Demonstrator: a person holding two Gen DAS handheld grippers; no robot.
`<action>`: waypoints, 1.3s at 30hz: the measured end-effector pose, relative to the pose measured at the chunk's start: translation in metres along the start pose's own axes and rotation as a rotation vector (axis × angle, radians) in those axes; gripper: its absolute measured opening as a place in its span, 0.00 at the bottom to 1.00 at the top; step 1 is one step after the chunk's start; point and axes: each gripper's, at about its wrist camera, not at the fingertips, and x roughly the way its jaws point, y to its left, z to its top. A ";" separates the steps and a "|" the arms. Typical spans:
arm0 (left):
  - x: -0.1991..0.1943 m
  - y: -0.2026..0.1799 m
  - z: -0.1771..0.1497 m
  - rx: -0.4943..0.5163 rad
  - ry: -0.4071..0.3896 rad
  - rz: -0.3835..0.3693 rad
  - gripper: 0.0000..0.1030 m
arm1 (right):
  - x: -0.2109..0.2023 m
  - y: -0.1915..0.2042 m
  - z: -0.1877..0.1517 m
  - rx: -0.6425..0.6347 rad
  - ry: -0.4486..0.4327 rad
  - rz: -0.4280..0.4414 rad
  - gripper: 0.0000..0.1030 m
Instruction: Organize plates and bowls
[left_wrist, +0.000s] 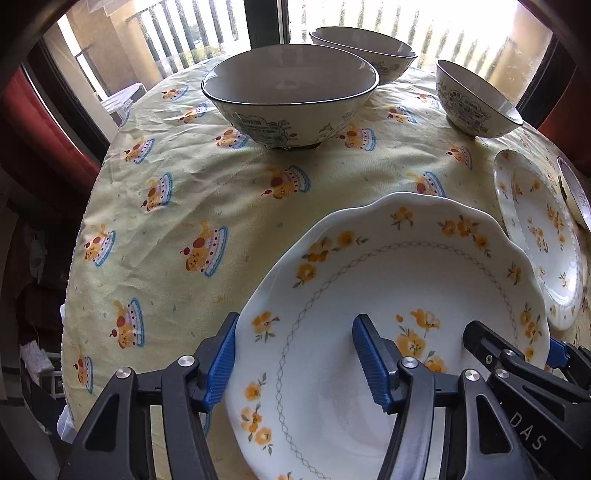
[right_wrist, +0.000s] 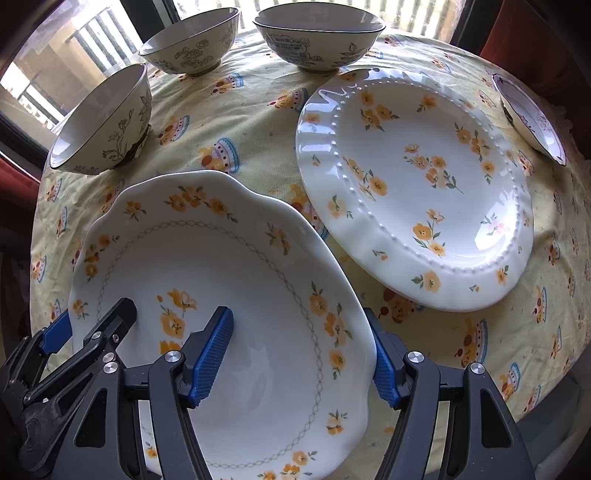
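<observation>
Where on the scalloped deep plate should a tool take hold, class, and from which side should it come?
Grip the raised wavy rim of the scalloped deep plate, coming steeply from above at its left and right edges. The rim flares up off the tablecloth, so one finger can go inside the well and one outside. The left tool and right tool already straddle opposite rims that way, both open.

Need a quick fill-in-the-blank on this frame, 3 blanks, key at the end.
1. Both tongs straddle the rim of the same scalloped ____, the left tongs on one side and the right tongs on the opposite side.
2. The flowers on the beaded plate are ____ in colour.
3. The tablecloth is printed with little ____.

Missing words: plate; yellow; cakes
</observation>
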 end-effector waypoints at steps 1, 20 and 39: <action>0.000 -0.002 0.000 0.010 -0.010 0.010 0.59 | 0.001 0.000 -0.001 0.003 0.000 -0.004 0.69; 0.000 0.007 0.002 -0.037 0.013 -0.039 0.84 | -0.005 -0.008 0.015 -0.034 -0.010 -0.015 0.70; -0.072 -0.018 0.026 0.019 -0.138 -0.082 0.90 | -0.090 -0.039 0.024 0.024 -0.178 -0.002 0.78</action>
